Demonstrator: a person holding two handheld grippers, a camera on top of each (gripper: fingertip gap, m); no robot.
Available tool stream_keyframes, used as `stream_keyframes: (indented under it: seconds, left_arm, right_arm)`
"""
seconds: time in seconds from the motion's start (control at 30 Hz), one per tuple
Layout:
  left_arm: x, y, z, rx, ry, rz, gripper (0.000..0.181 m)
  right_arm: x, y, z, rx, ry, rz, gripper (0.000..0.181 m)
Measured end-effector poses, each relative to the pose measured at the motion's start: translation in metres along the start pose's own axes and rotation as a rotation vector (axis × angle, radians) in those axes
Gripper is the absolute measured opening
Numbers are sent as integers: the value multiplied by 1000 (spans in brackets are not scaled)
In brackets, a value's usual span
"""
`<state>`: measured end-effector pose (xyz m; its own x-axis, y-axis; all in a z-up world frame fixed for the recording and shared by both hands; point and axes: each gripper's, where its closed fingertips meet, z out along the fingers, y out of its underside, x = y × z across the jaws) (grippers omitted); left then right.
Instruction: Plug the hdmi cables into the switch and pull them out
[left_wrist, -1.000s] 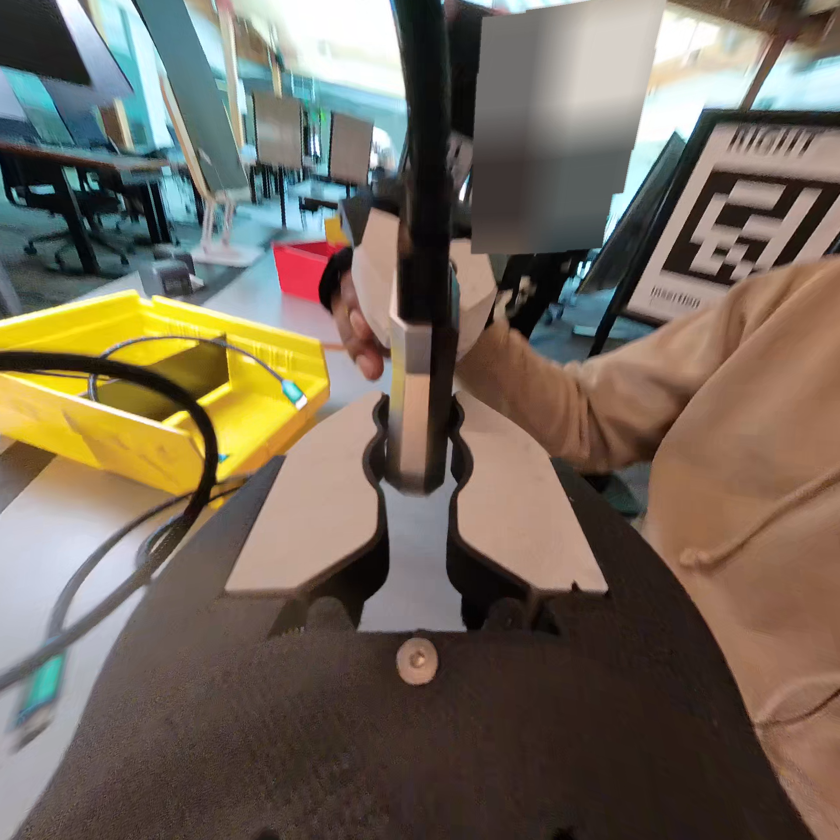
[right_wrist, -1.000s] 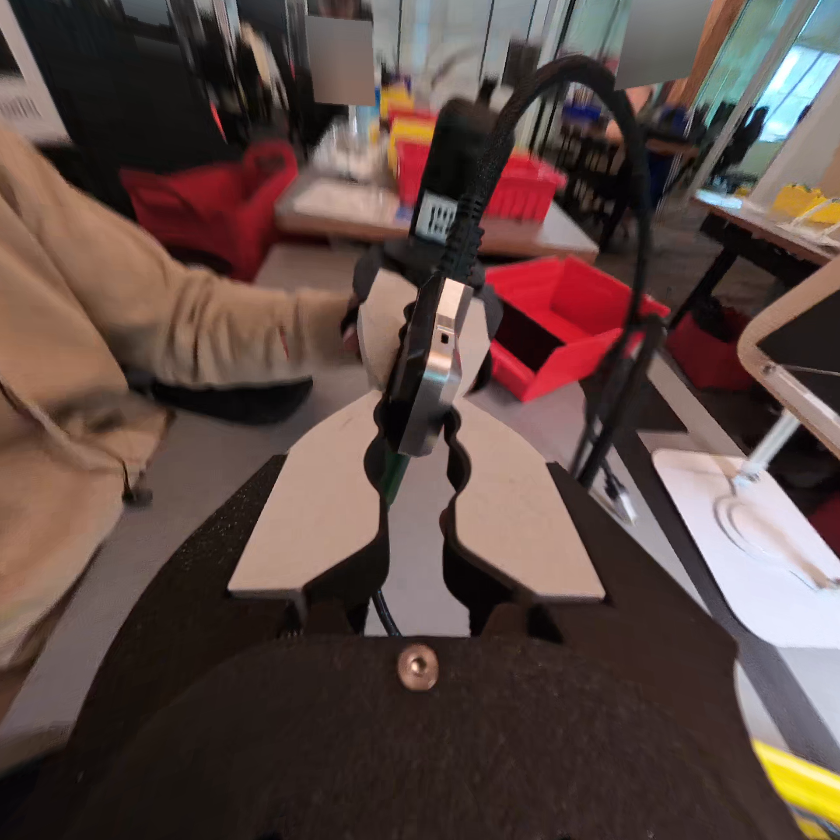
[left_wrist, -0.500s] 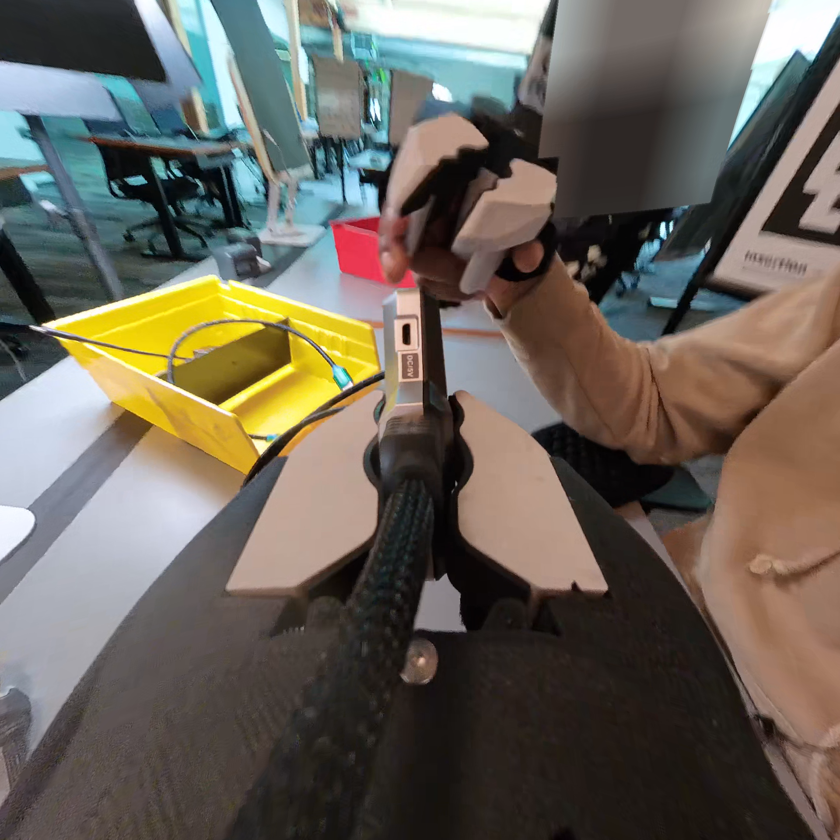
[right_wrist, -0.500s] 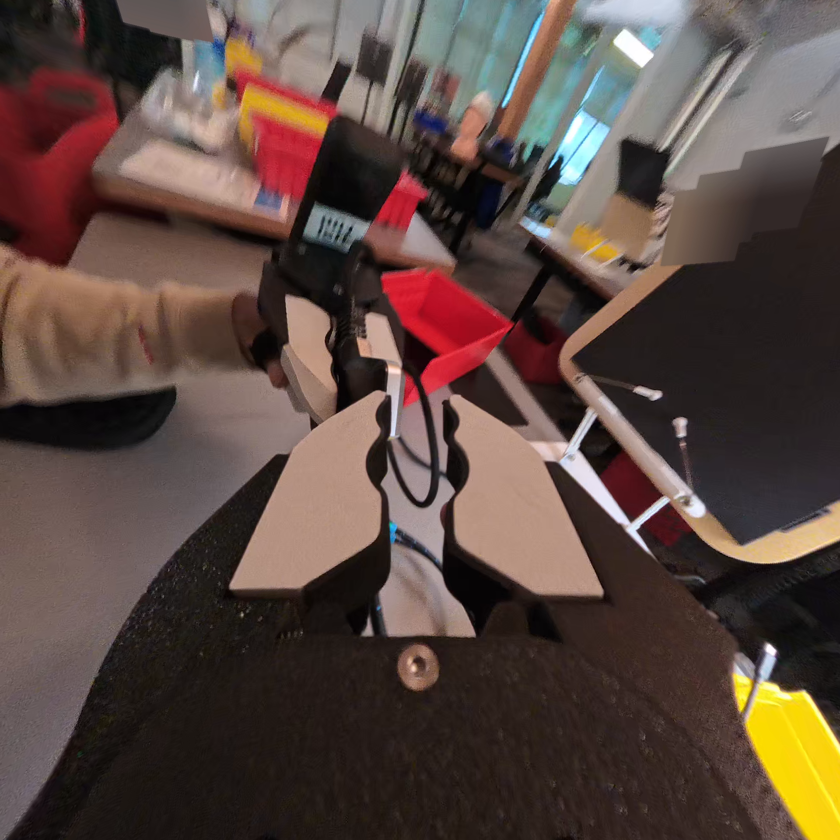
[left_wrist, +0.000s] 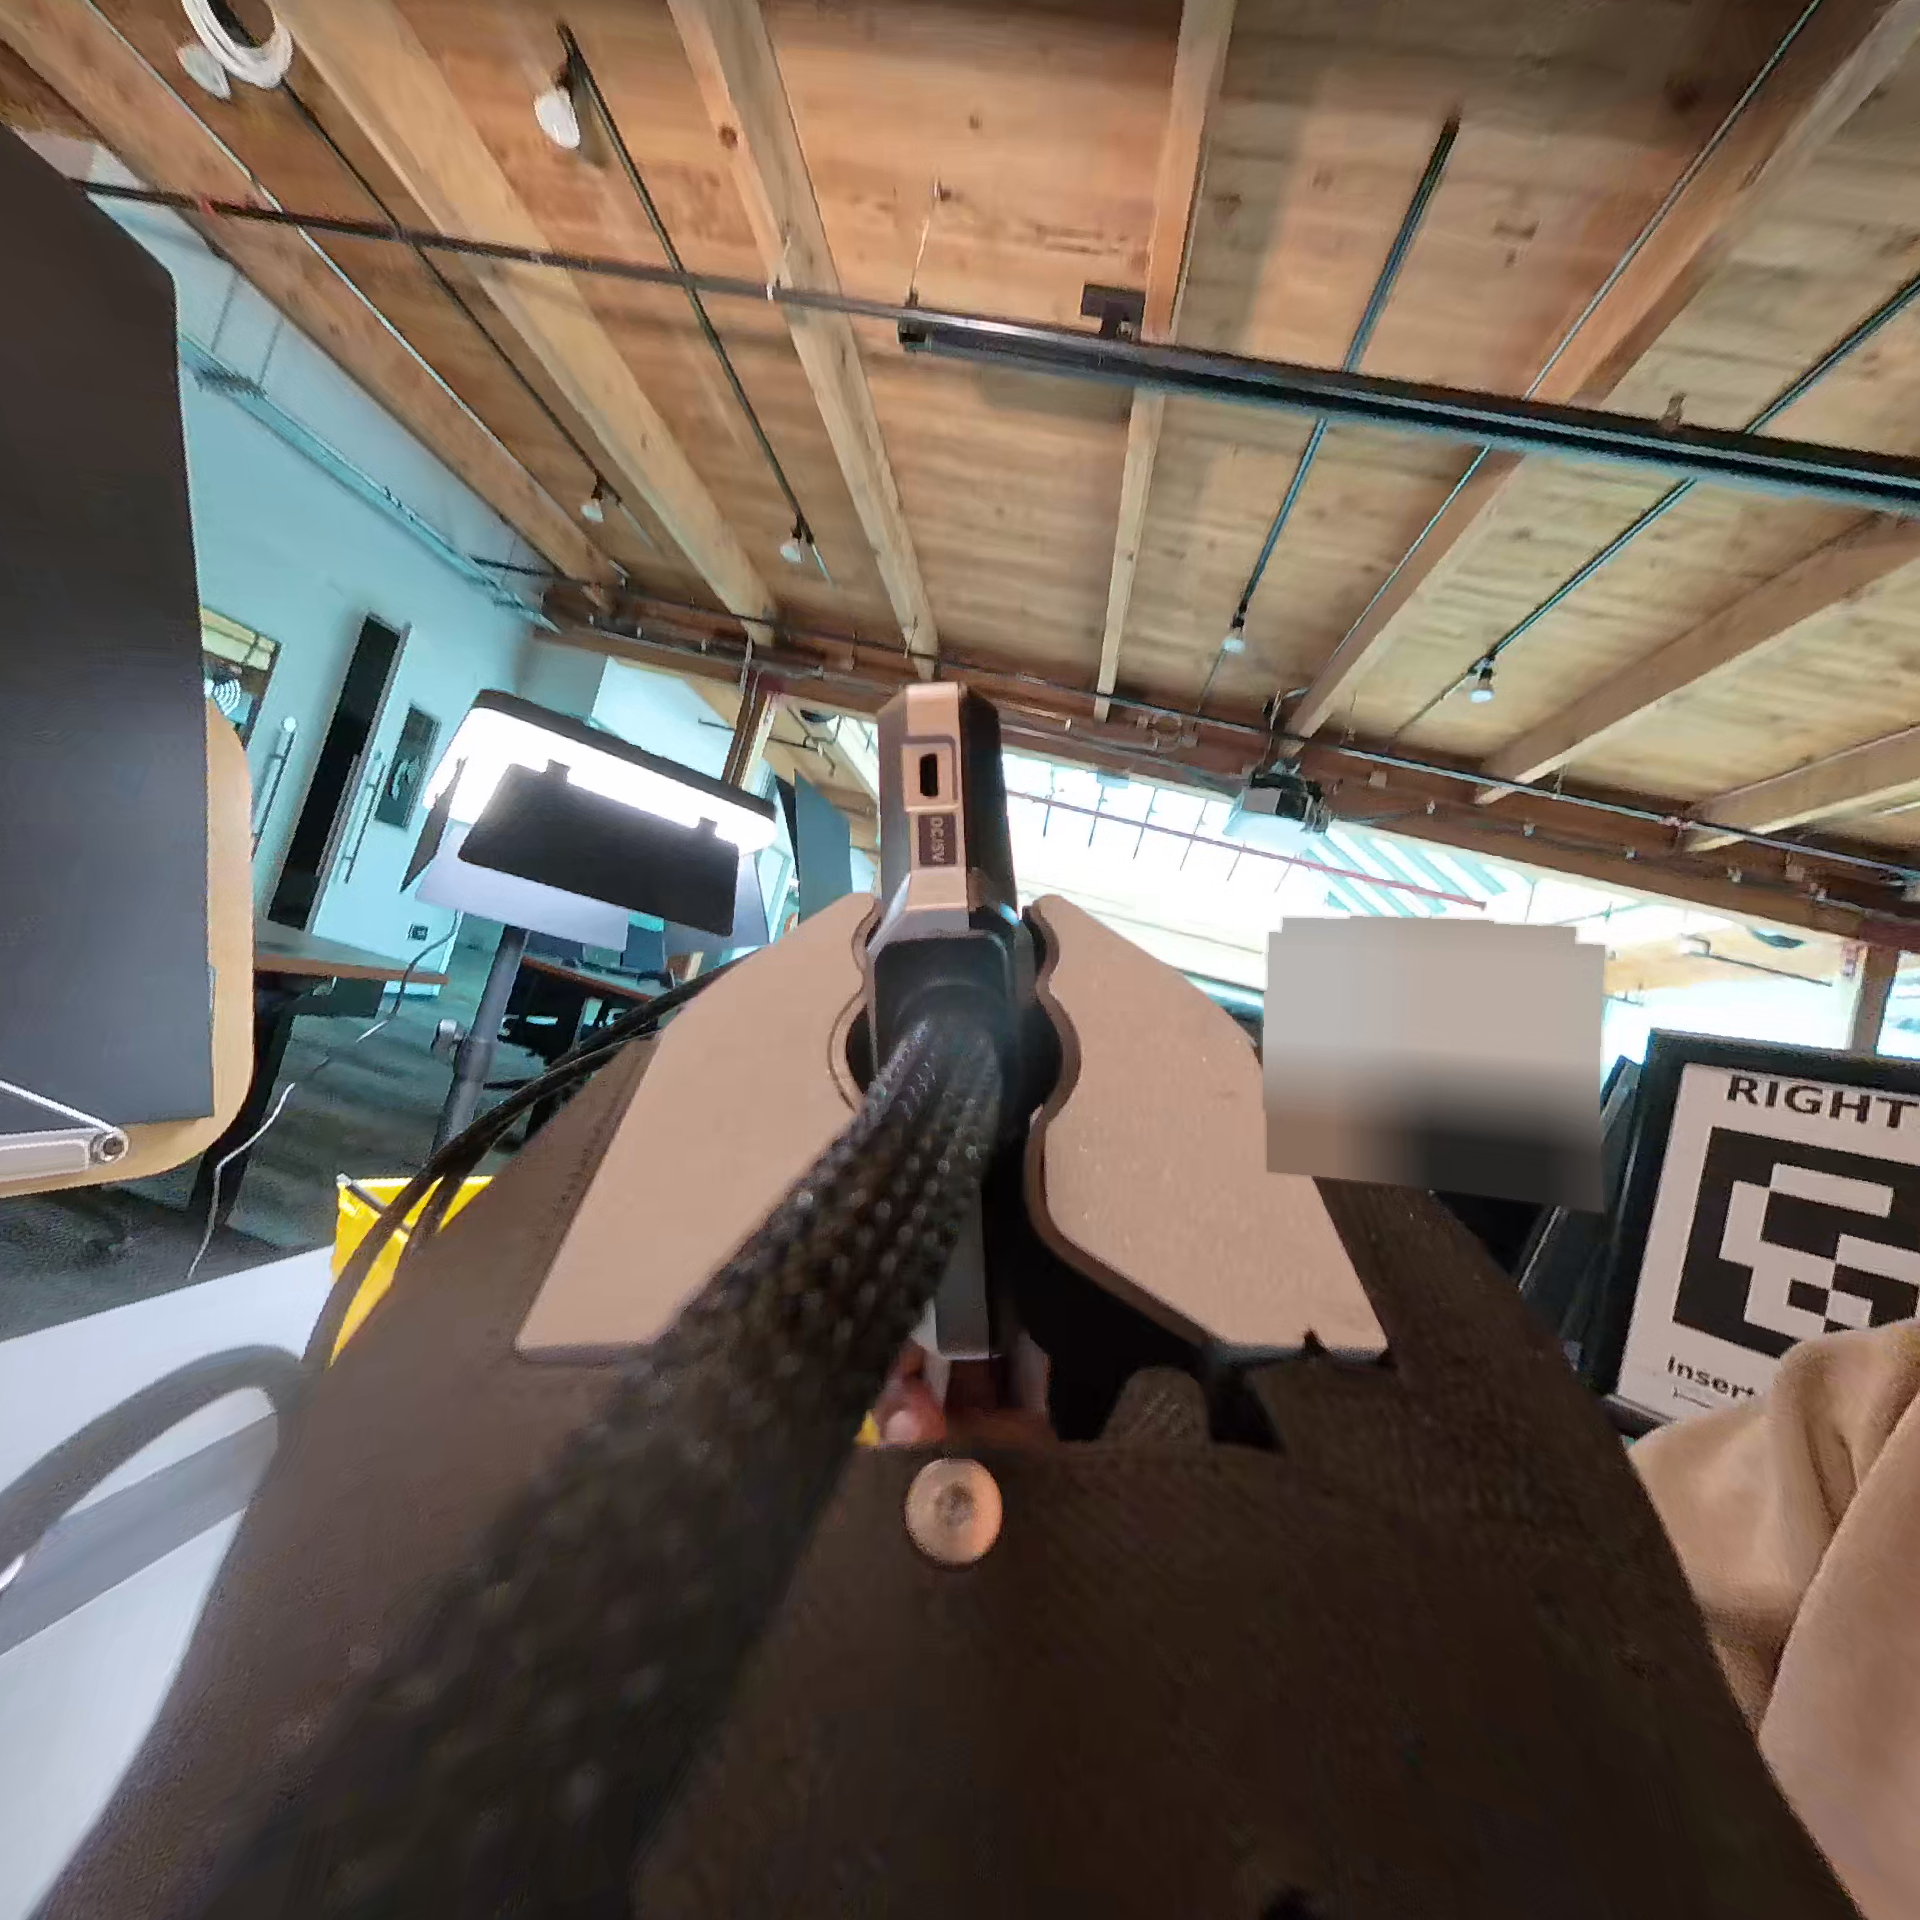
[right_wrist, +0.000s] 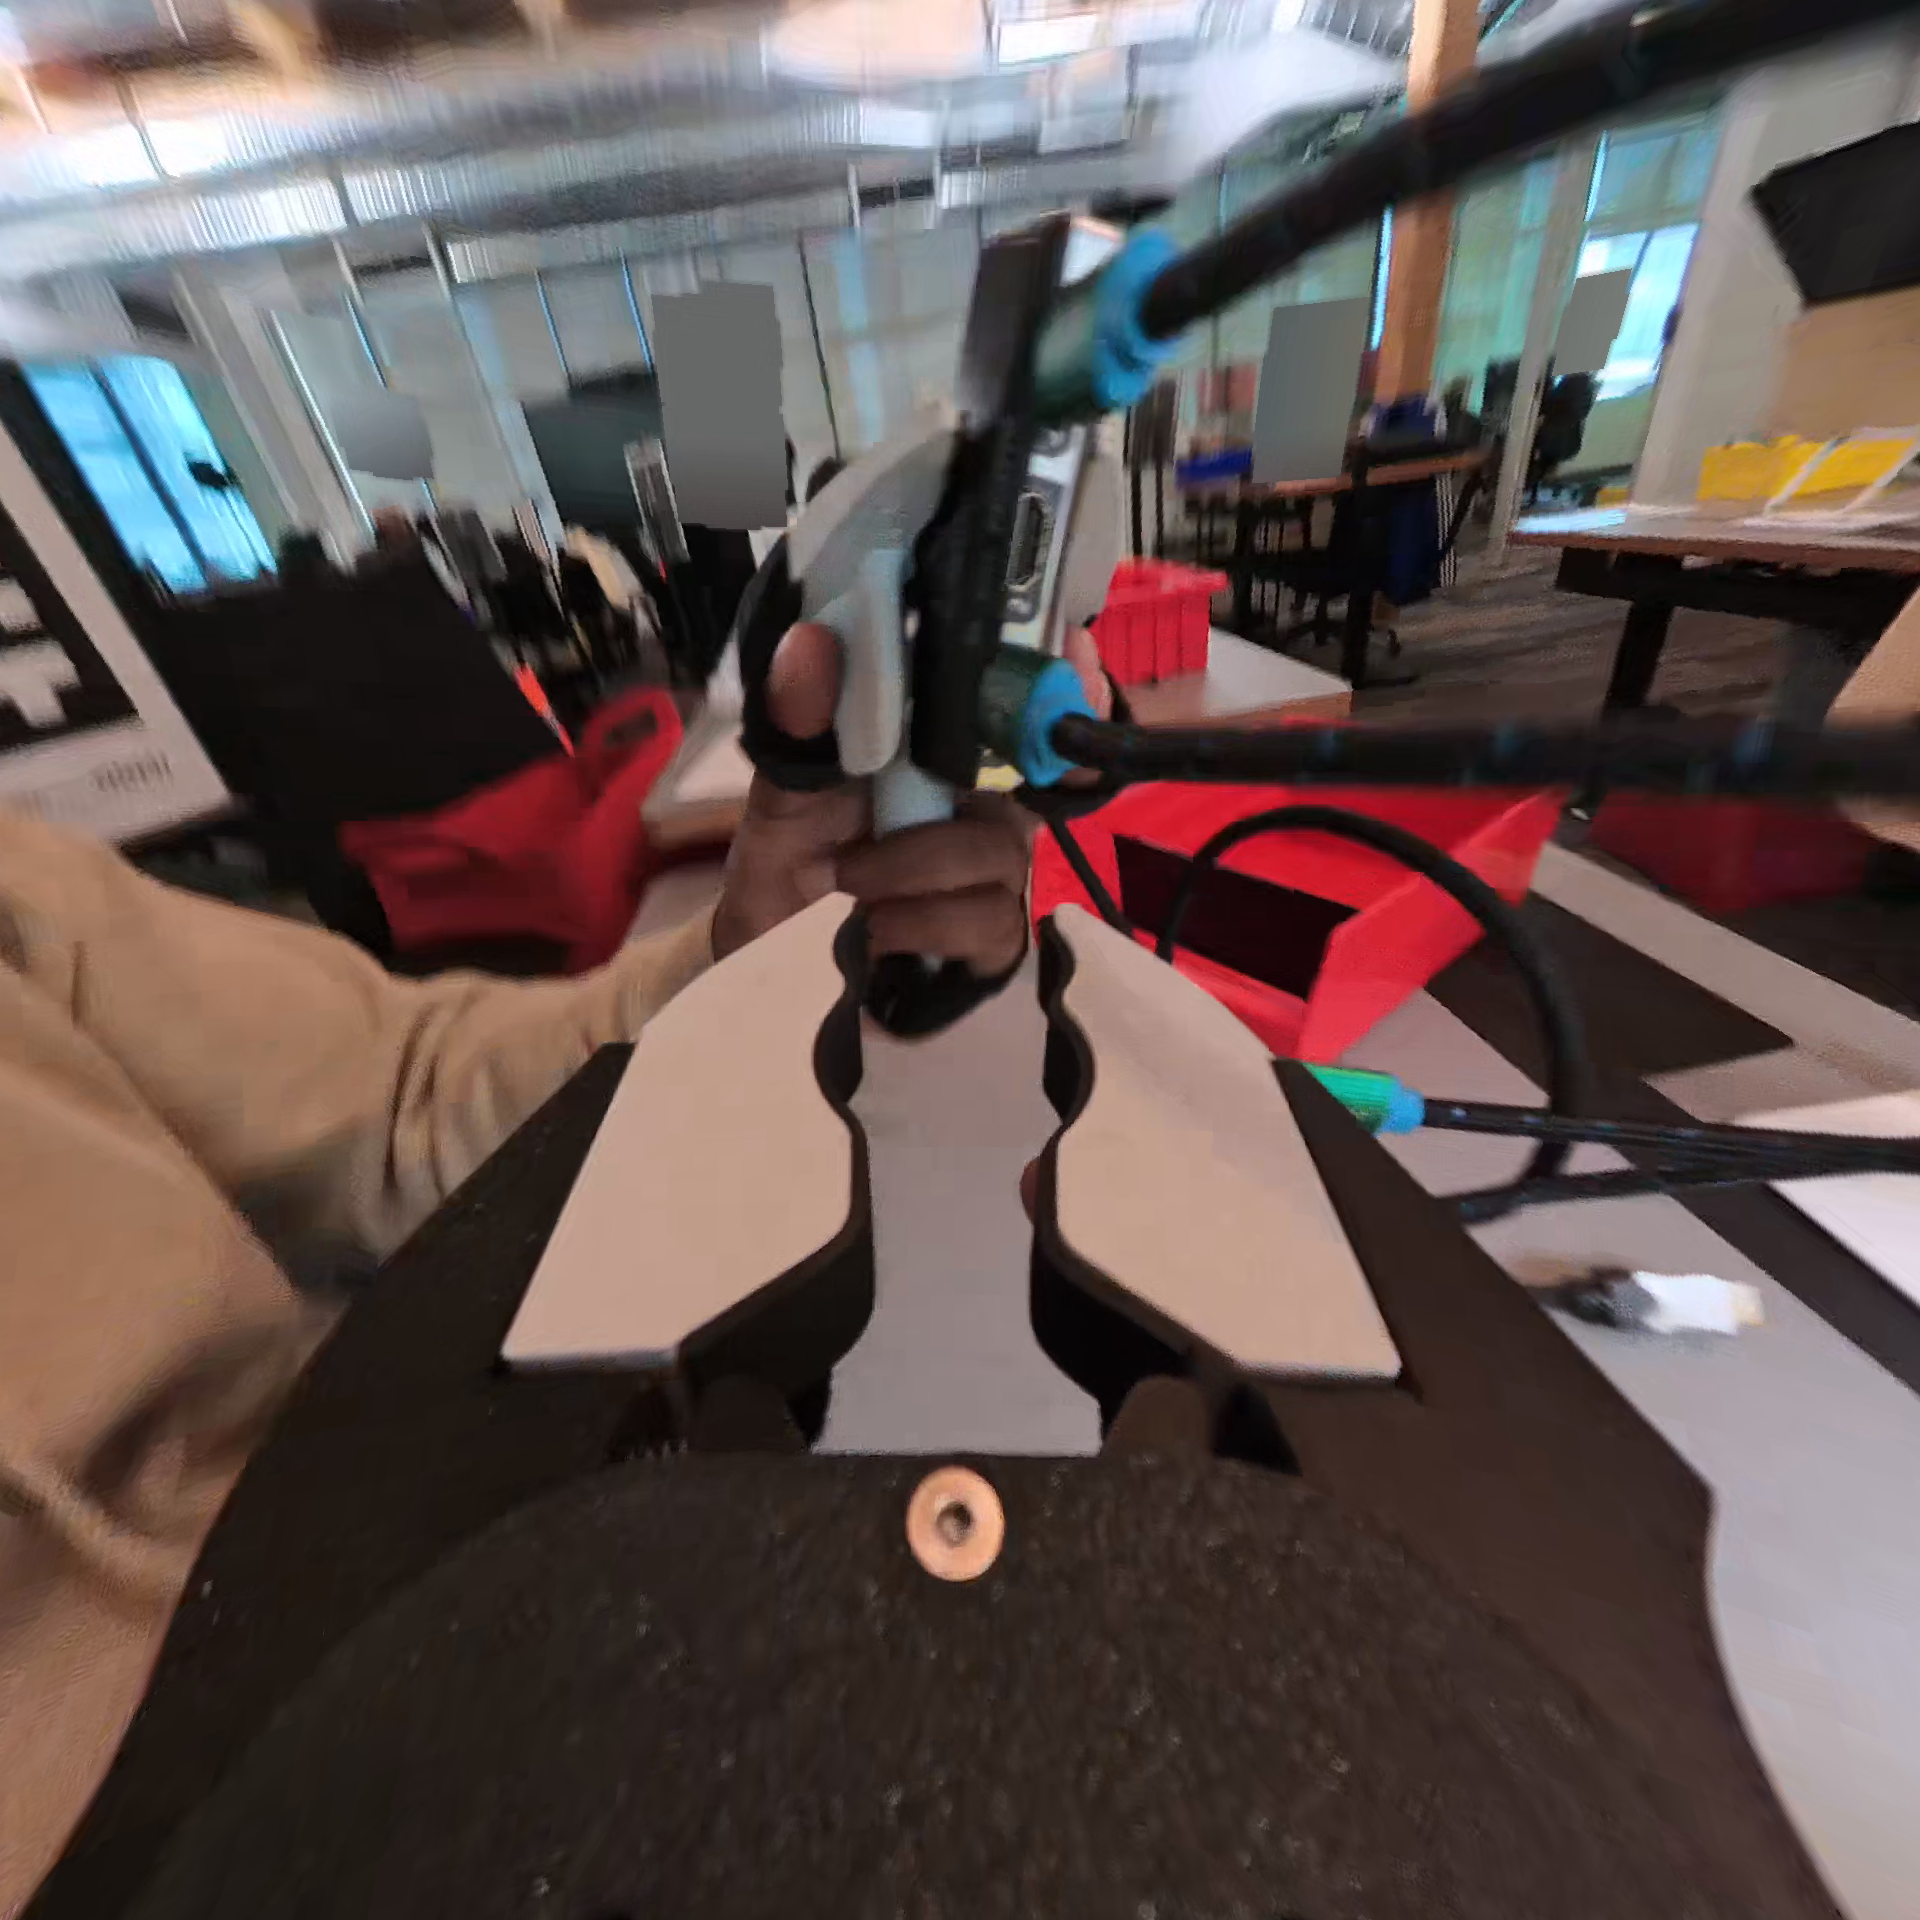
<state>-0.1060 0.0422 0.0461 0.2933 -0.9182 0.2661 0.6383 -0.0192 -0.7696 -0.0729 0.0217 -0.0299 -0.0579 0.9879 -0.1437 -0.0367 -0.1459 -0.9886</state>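
HDMI switch (left_wrist: 940, 821), grey metal, clamped edge-on between the fingers of the left gripper (left_wrist: 943, 940), tilted up toward the wooden ceiling (left_wrist: 1039, 312). Braided black cable (left_wrist: 831, 1247) leaves its near end and runs back over the gripper body. From the right wrist view, two teal-ended HDMI cables (right_wrist: 1351, 743) sit plugged into the switch's side. Right gripper (right_wrist: 948, 940) is parted and grasps nothing. A third teal plug (right_wrist: 1366, 1107) lies on the grey table (right_wrist: 1558, 1455), near a red bin (right_wrist: 1382, 914).
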Motion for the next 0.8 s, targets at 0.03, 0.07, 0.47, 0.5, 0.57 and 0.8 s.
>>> stream_keyframes:
  seconds: [0.03,0.07,0.47,0.5,0.57,0.8]
  left_arm:
    - [2,-1,0,14,6,0,24]
    - [5,0,1,22,13,1,24]
    - [20,32,14,-84,117,-48,26]
    - [21,37,14,-140,127,-50,26]
    - [23,50,14,-274,147,-26,27]
    - [35,83,6,-522,211,44,27]
  right_arm:
    - [1,-3,5,79,-7,38,34]
    - [-1,-9,6,164,-30,73,35]
    - [-7,-27,-10,234,-47,19,11]
    - [-7,-27,-13,206,-36,-22,11]
    - [-9,-29,-18,167,-21,-78,11]
    - [-16,-32,-35,67,-56,-132,11]
